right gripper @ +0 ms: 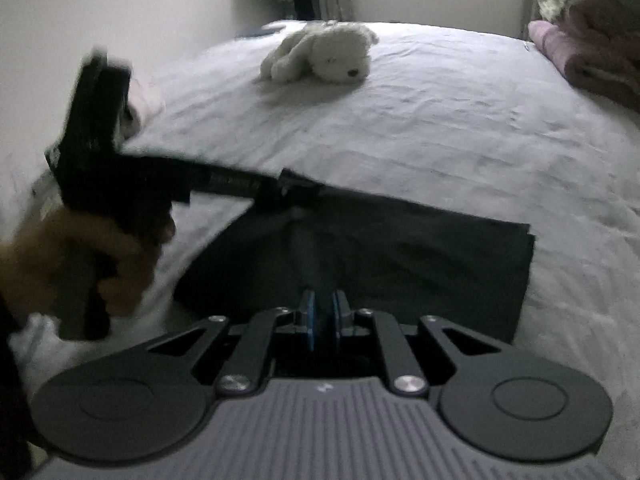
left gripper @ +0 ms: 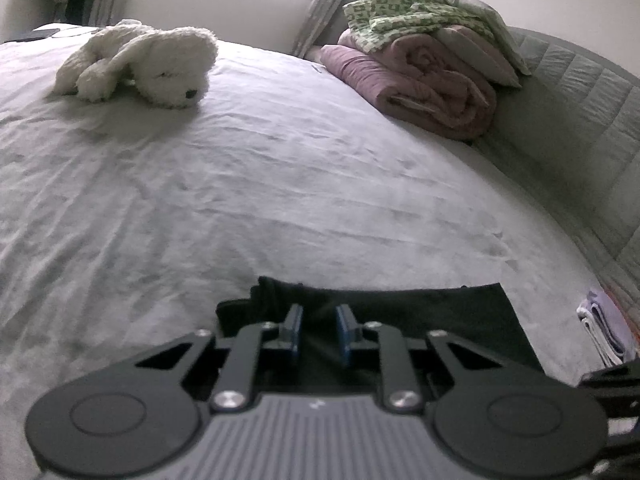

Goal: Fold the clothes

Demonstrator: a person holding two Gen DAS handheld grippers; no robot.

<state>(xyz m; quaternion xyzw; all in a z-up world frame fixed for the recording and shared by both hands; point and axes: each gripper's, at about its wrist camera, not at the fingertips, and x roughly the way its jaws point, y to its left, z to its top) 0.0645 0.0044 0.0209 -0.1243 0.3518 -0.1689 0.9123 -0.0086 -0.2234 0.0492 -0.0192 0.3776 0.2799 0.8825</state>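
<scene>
Black garment [right gripper: 400, 256] lies spread on the white bedsheet [left gripper: 280, 184], at the near end of the bed from the white plush dog [left gripper: 160, 60]. Left gripper [left gripper: 318, 332] sits at the cloth's dog-side edge, jaws narrow with dark fabric bunched between the blue pads. Right gripper [right gripper: 323, 320], pads nearly together, pinches a raised ridge of the cloth. Folded pink blankets [left gripper: 424, 80] are stacked to the dog's right.

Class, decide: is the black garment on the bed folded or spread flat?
Partly folded: the black garment forms a compact rectangle with straight edges, though fabric bunches and lifts at the right gripper.
</scene>
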